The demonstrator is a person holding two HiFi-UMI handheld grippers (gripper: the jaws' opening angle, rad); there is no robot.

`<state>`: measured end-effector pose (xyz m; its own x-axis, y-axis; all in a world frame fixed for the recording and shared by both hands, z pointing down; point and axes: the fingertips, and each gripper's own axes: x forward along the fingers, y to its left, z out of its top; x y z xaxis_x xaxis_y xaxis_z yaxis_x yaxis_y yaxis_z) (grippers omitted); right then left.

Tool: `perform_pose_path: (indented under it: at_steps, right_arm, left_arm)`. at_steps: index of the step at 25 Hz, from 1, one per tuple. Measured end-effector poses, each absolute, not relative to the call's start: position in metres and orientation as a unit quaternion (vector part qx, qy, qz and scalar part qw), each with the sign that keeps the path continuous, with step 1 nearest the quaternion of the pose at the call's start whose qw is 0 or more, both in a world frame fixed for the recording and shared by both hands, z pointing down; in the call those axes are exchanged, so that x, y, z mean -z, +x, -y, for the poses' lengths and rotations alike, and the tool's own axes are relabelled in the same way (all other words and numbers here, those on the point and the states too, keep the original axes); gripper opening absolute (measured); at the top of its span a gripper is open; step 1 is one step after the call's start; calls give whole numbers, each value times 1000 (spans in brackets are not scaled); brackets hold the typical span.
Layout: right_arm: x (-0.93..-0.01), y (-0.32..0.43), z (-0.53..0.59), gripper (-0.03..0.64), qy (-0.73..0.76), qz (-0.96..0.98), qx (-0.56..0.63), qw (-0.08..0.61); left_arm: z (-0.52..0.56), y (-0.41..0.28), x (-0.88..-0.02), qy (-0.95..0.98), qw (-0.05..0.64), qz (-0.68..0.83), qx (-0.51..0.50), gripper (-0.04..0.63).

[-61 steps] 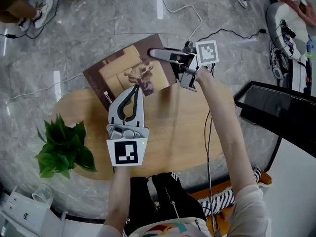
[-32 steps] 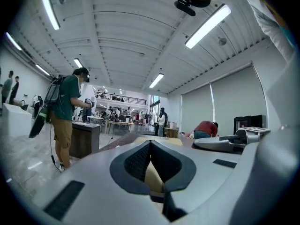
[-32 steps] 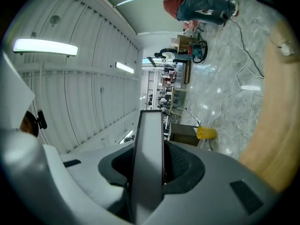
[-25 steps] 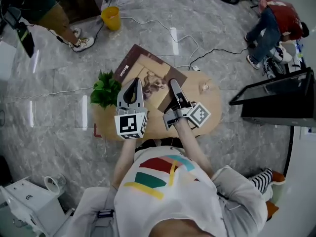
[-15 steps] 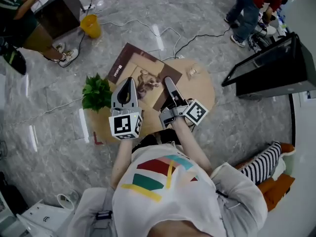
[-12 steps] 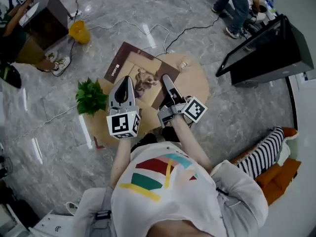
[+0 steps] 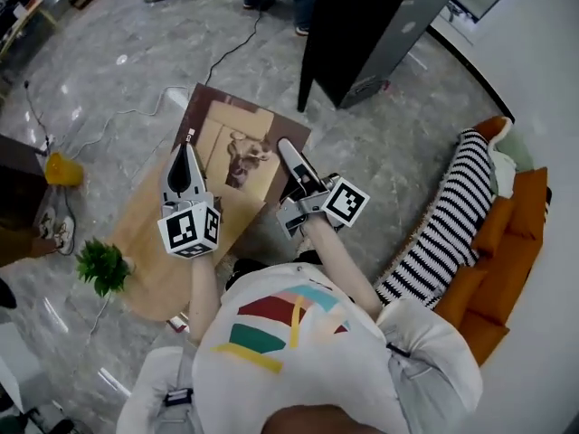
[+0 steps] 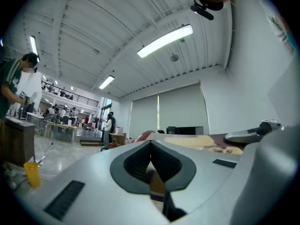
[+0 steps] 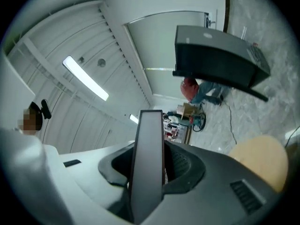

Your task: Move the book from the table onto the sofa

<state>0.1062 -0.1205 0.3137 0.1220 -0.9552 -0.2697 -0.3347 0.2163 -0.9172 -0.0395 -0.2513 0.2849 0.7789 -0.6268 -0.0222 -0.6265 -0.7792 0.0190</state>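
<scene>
The brown hardcover book (image 7: 237,143) hangs level in the air between both grippers, over the far end of the wooden table (image 7: 149,247) and the floor. My left gripper (image 7: 187,145) is shut on its left edge. In the left gripper view the jaws (image 8: 151,159) pinch that thin edge, and the cover (image 8: 206,142) runs off to the right. My right gripper (image 7: 289,152) is shut on the right edge, which stands upright between its jaws (image 9: 148,142). The sofa (image 7: 511,260) with orange cushions lies at the right.
A striped cushion (image 7: 448,220) rests on the sofa's near side. A large black screen on a stand (image 7: 362,25) stands ahead on the marble floor. A potted plant (image 7: 102,266) sits on the table's near left. A yellow bucket (image 7: 56,170) and cables lie on the floor.
Both grippers have swung with the book away from the table towards the right. The table and plant have slid to the lower left, and the sofa has come into view.
</scene>
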Motion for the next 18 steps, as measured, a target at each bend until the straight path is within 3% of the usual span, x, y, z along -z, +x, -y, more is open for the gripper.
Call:
perform_pose_path:
  at_steps: [5,13,18]
  right_arm:
    - [-319,267,-41,155,-636,-506,229,536]
    - [-334,343,-213,155,-747,-331,110,567]
    - [-350,353,-320,155,-786,-209,46,580]
  left_arm:
    - [156,148,-283,973,26,226,35,6]
    - [-9,329,-285,998,29,-45,19,6]
    - [-136,398,-302,978,31,-208,2,6]
